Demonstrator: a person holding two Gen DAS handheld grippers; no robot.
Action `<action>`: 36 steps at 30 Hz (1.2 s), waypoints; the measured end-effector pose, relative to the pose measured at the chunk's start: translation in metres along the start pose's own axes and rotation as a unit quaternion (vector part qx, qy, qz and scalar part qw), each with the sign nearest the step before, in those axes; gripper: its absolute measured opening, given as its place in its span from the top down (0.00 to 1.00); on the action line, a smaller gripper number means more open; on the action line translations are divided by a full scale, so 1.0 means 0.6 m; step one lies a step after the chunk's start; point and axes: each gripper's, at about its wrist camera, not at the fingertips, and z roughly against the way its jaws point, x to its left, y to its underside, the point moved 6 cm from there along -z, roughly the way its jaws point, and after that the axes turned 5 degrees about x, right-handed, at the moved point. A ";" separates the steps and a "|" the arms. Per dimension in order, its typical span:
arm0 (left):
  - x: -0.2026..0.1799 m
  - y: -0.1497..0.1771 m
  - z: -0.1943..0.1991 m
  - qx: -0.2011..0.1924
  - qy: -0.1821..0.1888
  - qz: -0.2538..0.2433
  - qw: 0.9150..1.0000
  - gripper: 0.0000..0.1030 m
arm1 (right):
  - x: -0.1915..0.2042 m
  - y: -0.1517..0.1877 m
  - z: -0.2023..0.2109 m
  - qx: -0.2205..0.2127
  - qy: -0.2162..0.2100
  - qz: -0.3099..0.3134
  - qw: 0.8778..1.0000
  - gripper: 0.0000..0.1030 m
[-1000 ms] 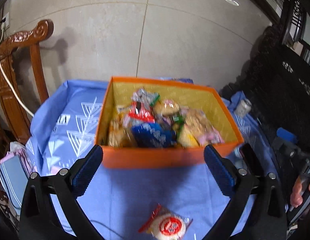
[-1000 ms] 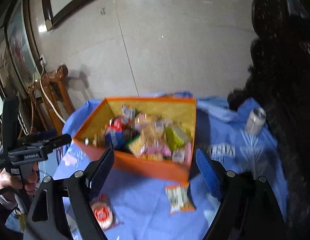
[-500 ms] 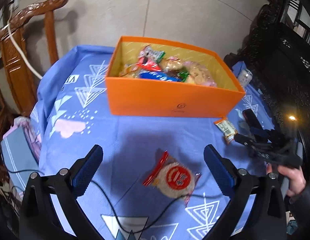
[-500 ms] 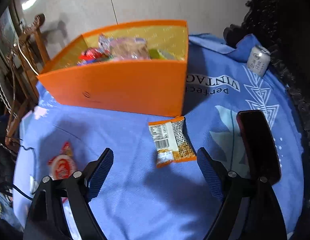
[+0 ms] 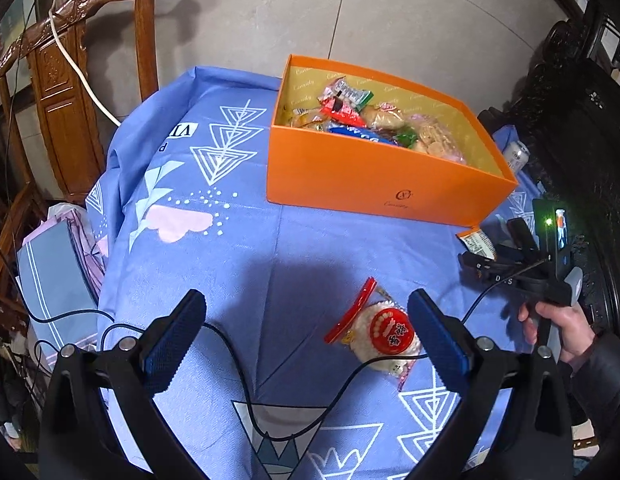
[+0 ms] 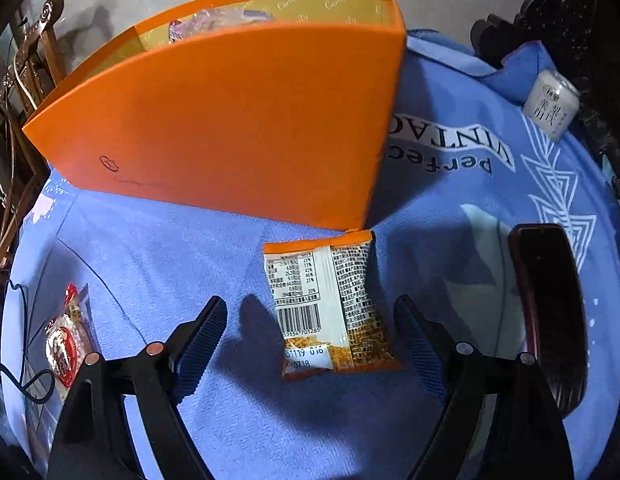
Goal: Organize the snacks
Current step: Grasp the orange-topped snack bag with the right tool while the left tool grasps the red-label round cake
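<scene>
An orange box (image 5: 374,176) holding several snack packets stands on the blue cloth; it also shows in the right wrist view (image 6: 229,120). A round rice-cracker packet with a red label (image 5: 384,336) lies flat just inside my open left gripper's (image 5: 305,332) right finger. An orange-edged snack packet (image 6: 330,304), back side up, lies in front of the box corner, between the fingers of my open right gripper (image 6: 314,344). The cracker packet also shows in the right wrist view (image 6: 65,348). The right gripper (image 5: 518,264) shows in the left view, near the orange-edged packet (image 5: 476,240).
A dark phone (image 6: 550,316) lies right of the right gripper. A white can (image 6: 552,104) stands at the back right. A black cable (image 5: 293,420) runs across the cloth. A carved wooden chair (image 5: 69,80) stands at the left.
Both grippers have dropped and drawn closer to the table. The left has swung left, so the cracker packet sits by its right finger. The right has closed in on the orange-edged packet.
</scene>
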 end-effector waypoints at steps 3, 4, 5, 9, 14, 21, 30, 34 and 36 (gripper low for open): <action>-0.005 0.001 -0.003 0.002 0.000 -0.005 1.000 0.04 | -0.004 0.003 -0.002 -0.006 0.009 0.005 1.000 0.28; -0.007 0.002 -0.005 0.004 -0.001 -0.007 1.000 0.04 | -0.008 0.003 -0.002 -0.009 0.016 0.007 1.000 0.31; -0.008 0.002 -0.007 0.006 -0.001 -0.009 1.000 0.04 | -0.011 0.003 -0.001 -0.011 0.024 0.006 1.000 0.42; -0.013 0.006 -0.020 0.017 0.003 -0.007 1.000 0.04 | -0.030 0.016 0.010 -0.017 0.033 -0.003 0.999 0.63; -0.024 0.013 -0.038 0.029 0.006 -0.013 0.999 0.04 | -0.009 0.076 0.042 -0.024 0.017 0.001 1.000 0.64; -0.077 0.031 -0.076 0.036 0.027 -0.066 0.997 0.04 | 0.034 0.197 0.143 -0.040 -0.040 -0.010 0.998 0.64; -0.166 0.088 -0.186 0.082 0.024 -0.203 0.976 0.04 | 0.037 0.281 0.198 -0.044 -0.050 -0.075 0.995 0.64; -0.177 0.103 -0.216 0.090 0.018 -0.238 0.967 0.04 | 0.041 0.274 0.198 -0.048 -0.051 -0.079 0.994 0.64; -0.174 0.108 -0.232 0.100 0.003 -0.248 0.963 0.04 | 0.043 0.267 0.196 -0.048 -0.052 -0.073 0.995 0.64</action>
